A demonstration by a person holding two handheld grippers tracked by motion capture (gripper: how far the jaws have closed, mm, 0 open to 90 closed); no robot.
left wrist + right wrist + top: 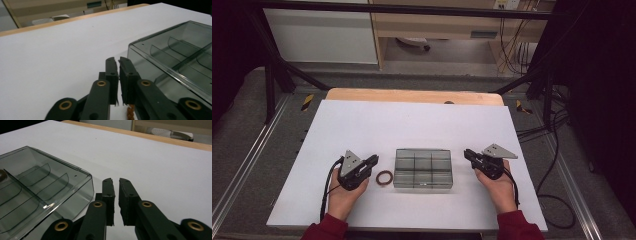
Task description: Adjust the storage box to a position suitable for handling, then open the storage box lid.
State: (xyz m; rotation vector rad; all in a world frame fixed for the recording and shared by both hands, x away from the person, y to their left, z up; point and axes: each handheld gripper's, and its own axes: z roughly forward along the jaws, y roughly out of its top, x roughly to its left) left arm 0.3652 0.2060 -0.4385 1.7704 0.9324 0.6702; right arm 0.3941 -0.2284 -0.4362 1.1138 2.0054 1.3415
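Showing brown ring (384, 177) beside box (423, 169): high view.

— Counting on the white table (362, 130): one clear box (423, 168), six compartments inside.
— Also seeing one brown ring (384, 177) just beside it.
— Adding two grippers: left gripper (373, 161), right gripper (467, 154).
— Noting two hands, two red sleeves.

Lab: black frame rig (277, 65), loose cables (512, 45), white table (412, 125).
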